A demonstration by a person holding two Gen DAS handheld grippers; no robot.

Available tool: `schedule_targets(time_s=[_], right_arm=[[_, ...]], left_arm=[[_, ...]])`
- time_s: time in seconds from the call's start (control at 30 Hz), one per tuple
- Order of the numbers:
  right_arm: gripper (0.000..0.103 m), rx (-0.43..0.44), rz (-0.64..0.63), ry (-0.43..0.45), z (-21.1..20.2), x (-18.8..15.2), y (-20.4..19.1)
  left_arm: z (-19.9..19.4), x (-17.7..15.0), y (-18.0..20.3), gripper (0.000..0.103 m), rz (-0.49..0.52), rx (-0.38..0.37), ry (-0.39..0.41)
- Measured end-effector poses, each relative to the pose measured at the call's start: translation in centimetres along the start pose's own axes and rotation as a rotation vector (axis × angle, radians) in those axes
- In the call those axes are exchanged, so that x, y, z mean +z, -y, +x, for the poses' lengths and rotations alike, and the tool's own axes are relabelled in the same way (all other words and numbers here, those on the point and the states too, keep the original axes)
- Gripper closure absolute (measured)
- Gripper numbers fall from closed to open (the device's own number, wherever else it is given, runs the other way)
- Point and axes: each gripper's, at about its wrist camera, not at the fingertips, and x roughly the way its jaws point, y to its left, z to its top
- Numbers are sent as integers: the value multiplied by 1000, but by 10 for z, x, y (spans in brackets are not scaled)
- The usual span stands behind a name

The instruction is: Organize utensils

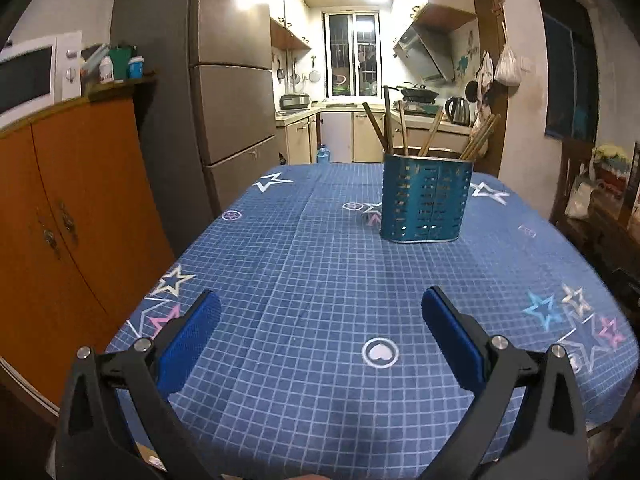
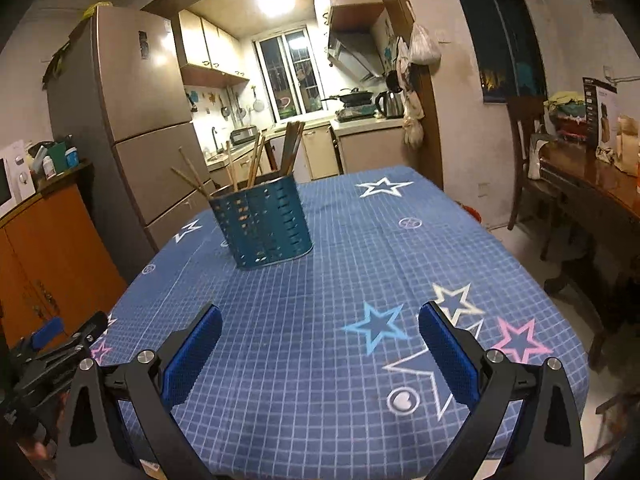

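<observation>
- both grippers, left gripper [image 1: 320, 308] and right gripper [image 2: 320, 324], gape wide and empty over tablecloth [image 1: 304, 280].
- chopsticks [image 1: 400, 128] stand inside teal holder [image 1: 426, 198], well beyond them.
- best approach, likely: steady the holder, pinch one stick high.

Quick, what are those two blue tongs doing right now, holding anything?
Left tongs: open, holding nothing.
Right tongs: open, holding nothing.
</observation>
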Motion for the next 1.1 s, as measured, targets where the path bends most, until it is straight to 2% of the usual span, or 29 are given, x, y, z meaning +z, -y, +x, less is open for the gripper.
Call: schedule_targets(time_s=[0.1, 0.37, 0.87, 1.1], right_arm=[[5, -9, -25, 19, -4, -1, -4], [5, -35, -65, 52, -14, -4, -9], [5, -35, -74, 32, -11, -4, -12], [5, -33, -81, 24, -9, -3, -14]], left_arm=[[-2, -4, 5, 6, 47, -7, 2], [-10, -9, 10, 6, 60, -11, 16], [-18, -14, 17, 6, 81, -23, 48], [-17, -14, 19, 6, 76, -57, 42]])
